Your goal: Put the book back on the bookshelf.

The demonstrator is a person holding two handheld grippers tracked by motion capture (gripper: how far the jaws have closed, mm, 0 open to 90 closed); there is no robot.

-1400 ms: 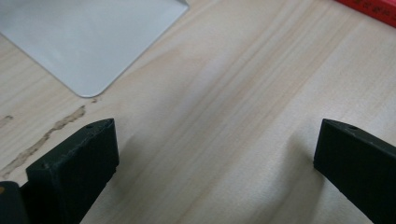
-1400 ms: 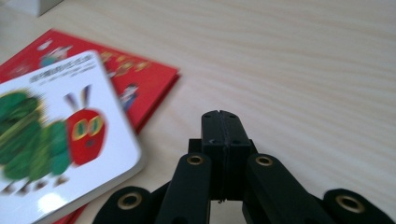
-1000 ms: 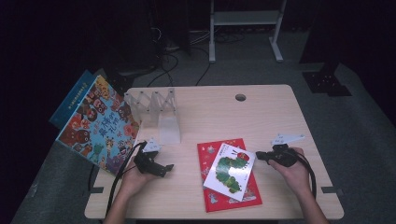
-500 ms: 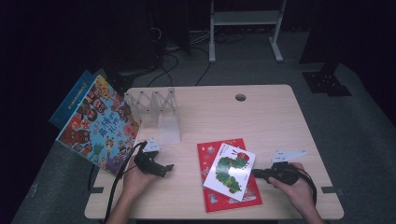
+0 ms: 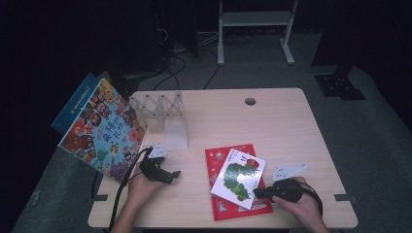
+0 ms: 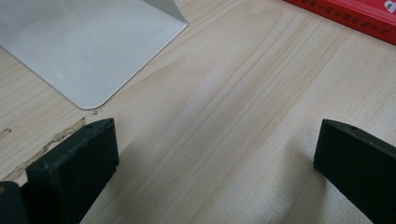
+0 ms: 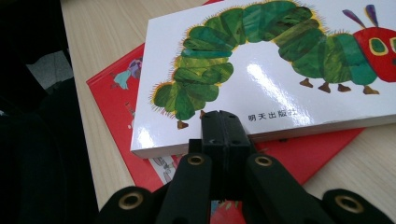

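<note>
A white caterpillar picture book lies aslant on a red book near the table's front edge. My right gripper lies low at the white book's near right corner, jaws pressed together with nothing between them. In the right gripper view its tips meet the white book's near edge, above the red book. My left gripper rests on the table left of the books. Its jaws stand wide open over bare wood.
A clear folding book rack with a metal base plate stands at the back left. A large colourful book and a blue one lean off the table's left edge. A cable hole is at the back.
My right gripper has moved toward the table's front edge and a little left, down to the white book's near corner. The left gripper has stayed put.
</note>
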